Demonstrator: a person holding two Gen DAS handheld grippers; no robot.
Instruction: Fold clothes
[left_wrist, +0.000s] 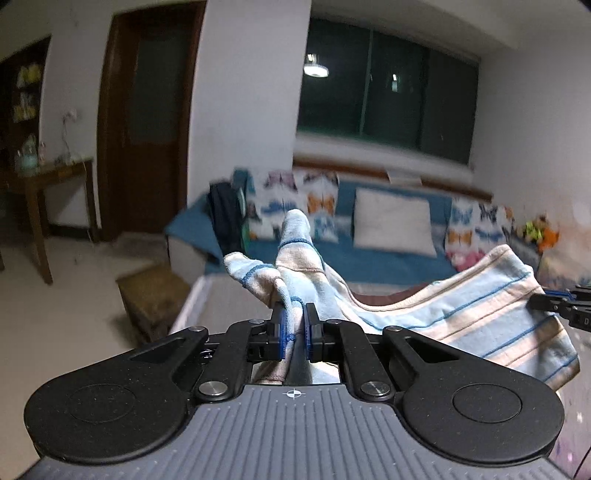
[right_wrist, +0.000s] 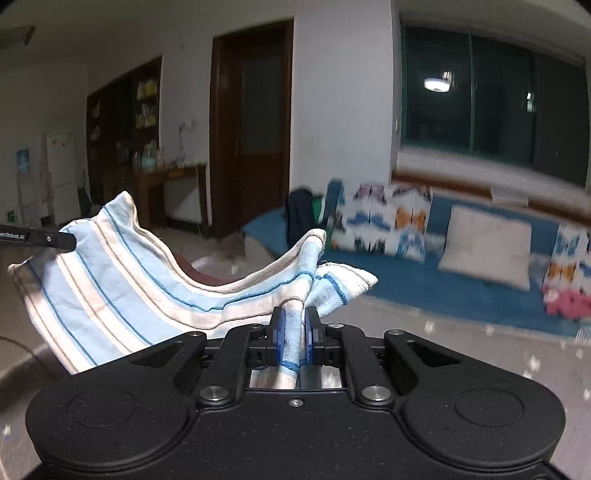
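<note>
A light blue and cream striped cloth (left_wrist: 480, 306) hangs in the air, stretched between my two grippers. My left gripper (left_wrist: 294, 317) is shut on one corner of it, and the bunched corner sticks up past the fingers. My right gripper (right_wrist: 294, 321) is shut on the other corner of the cloth (right_wrist: 122, 288). The cloth sags in a curve between them. The right gripper's tip shows at the right edge of the left wrist view (left_wrist: 554, 302). The left gripper's tip shows at the left edge of the right wrist view (right_wrist: 55, 238).
A blue sofa (left_wrist: 369, 258) with butterfly cushions and a white pillow (left_wrist: 393, 221) stands ahead under a dark window. A wooden stool (left_wrist: 155, 295) stands on the floor at left. A wooden side table (left_wrist: 48, 184) and a dark door (left_wrist: 147, 122) lie further left.
</note>
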